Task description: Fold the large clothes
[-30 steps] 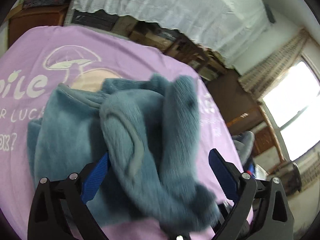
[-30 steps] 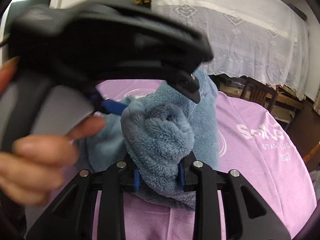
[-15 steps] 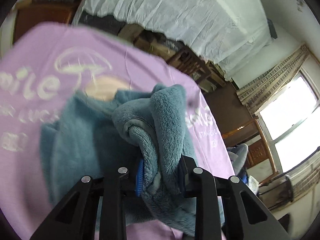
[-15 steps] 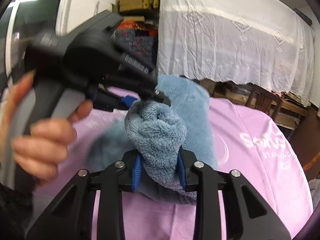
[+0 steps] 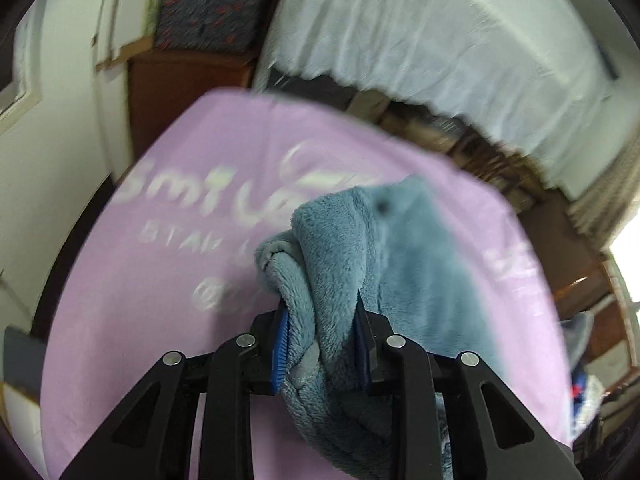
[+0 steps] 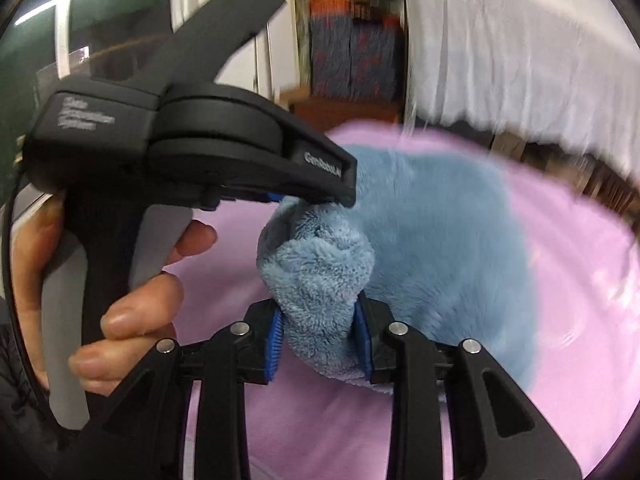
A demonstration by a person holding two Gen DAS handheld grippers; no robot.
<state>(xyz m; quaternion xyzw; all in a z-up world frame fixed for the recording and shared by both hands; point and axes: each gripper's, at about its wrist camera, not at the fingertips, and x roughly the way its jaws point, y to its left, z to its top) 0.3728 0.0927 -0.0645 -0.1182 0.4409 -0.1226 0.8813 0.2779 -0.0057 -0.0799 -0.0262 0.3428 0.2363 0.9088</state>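
A fluffy blue-grey fleece garment [image 5: 400, 264] hangs bunched above a table under a lilac cloth [image 5: 160, 280] with white lettering. My left gripper [image 5: 320, 344] is shut on a thick fold of it, near a grey hem edge. My right gripper [image 6: 318, 332] is shut on another rolled bunch of the same garment [image 6: 432, 232]. In the right wrist view the left gripper [image 6: 316, 200], held by a hand [image 6: 144, 308], sits just above and left of my right fingers, its tip pressed into the fleece. Both grips lie close together; the rest of the garment drapes down to the right.
The lilac cloth [image 6: 580, 280] spreads wide around the garment. Behind stand a white lace-edged drape [image 5: 420, 40], a wooden cabinet [image 5: 176, 92] with a dark patterned bundle [image 5: 208, 4] on top, dark wooden furniture at the right, and a bright window at the far right edge.
My left gripper went from open around the fleece to shut on it. Both grippers have lifted and swung, and the garment has risen off the cloth.
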